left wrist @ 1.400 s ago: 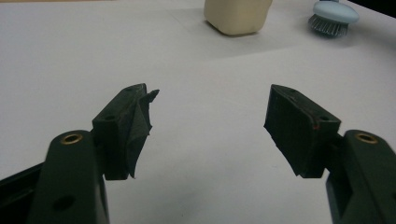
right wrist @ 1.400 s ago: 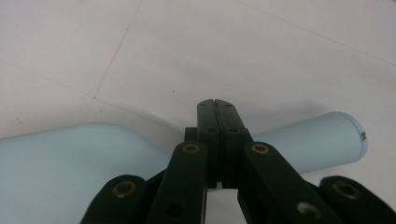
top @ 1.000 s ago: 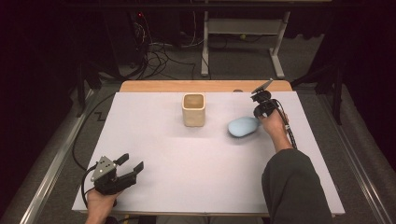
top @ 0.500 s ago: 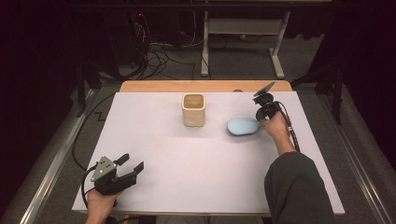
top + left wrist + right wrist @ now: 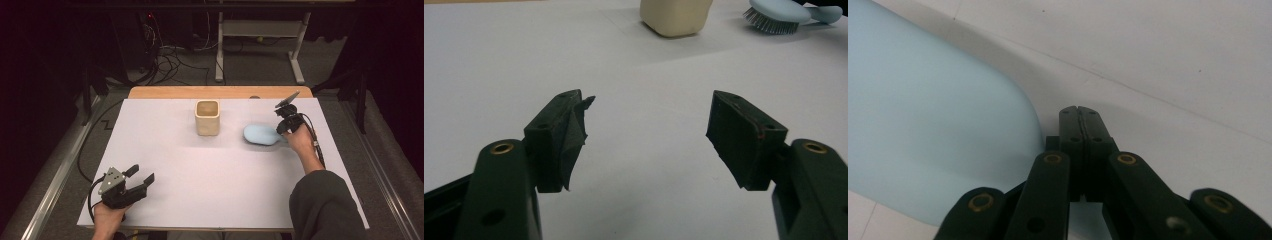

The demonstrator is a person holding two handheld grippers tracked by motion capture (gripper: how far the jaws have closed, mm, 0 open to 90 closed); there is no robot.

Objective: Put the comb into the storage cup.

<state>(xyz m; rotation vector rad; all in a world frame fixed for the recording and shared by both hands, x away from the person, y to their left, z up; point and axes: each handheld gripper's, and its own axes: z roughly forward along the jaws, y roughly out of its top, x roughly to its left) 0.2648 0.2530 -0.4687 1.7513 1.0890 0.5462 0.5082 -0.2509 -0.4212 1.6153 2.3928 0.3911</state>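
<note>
Right tongs (image 5: 1080,112) pinched together beside brush (image 5: 262,134) near bench right edge, holding nothing clearly; handle may slip. Left tongs (image 5: 646,122) wide, idle.

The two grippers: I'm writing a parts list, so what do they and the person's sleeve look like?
Both are black. The left gripper has two blocky jaws on arms with brass-ringed holes, a grey three-cornered plate on top and a black cable. The right gripper carries the same plate and cable. The right forearm wears a dark grey sleeve.
</note>
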